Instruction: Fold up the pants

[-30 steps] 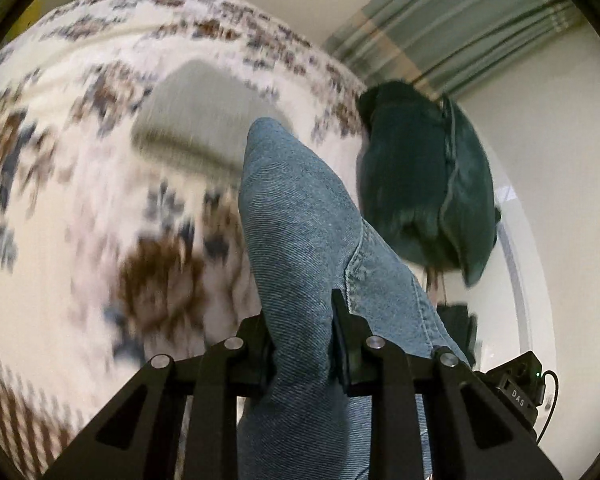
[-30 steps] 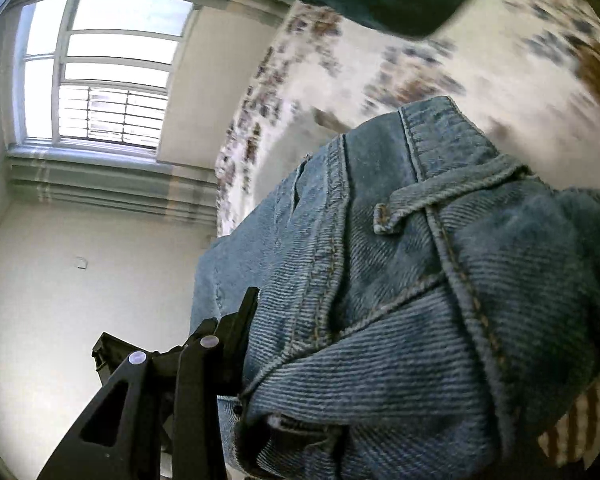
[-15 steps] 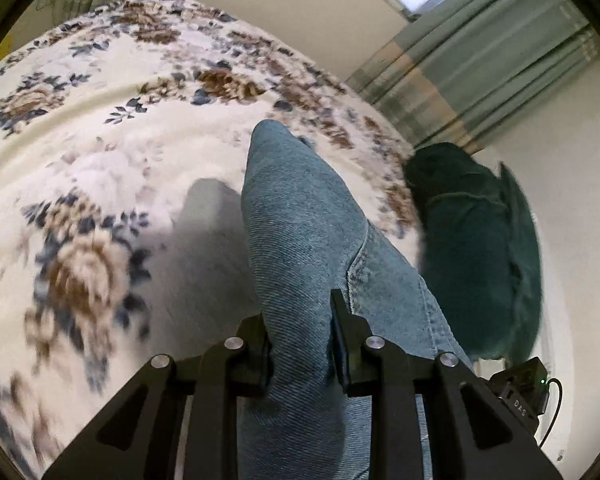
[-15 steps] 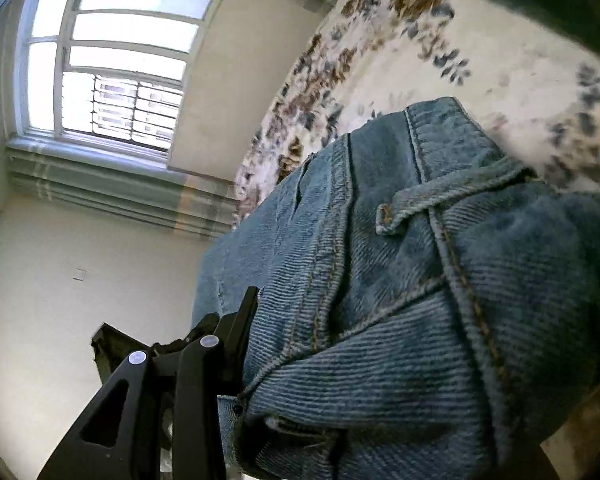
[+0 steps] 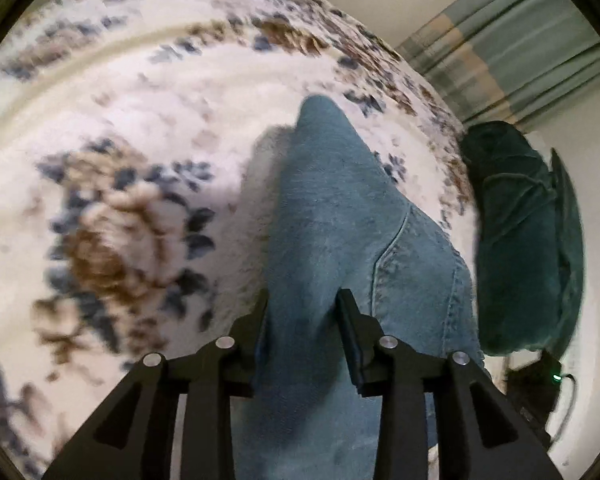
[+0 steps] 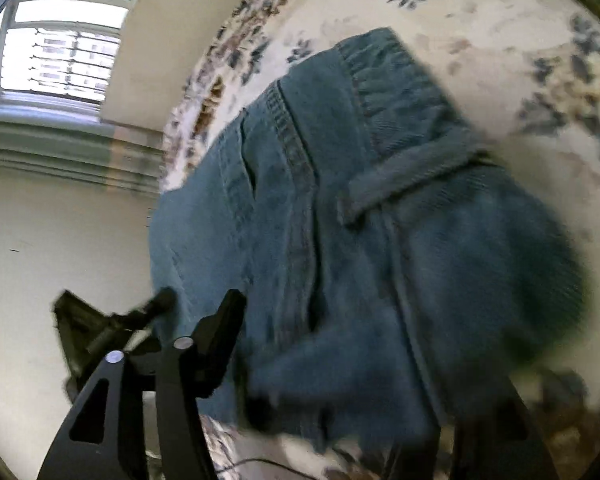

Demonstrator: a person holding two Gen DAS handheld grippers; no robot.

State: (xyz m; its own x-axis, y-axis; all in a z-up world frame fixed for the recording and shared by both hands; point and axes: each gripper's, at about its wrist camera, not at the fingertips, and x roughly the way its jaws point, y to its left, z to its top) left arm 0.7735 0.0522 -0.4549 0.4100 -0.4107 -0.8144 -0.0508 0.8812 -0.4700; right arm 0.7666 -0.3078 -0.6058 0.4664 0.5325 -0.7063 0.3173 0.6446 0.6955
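My left hand-held gripper is clamped on the blue denim pants; my right hand-held gripper grips their waistband, above the cream floral bedspread. A dark green cushion lies beside them, near striped curtains.

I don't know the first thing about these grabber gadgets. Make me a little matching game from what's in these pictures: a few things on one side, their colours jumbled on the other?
Things:
1. jeans
2. bedspread
3. folded garment
4. left gripper

Colours:
a. black
b. cream with brown and blue flowers
c. faded blue denim
d. dark green

Pairs: 1-c, 2-b, 3-d, 4-a
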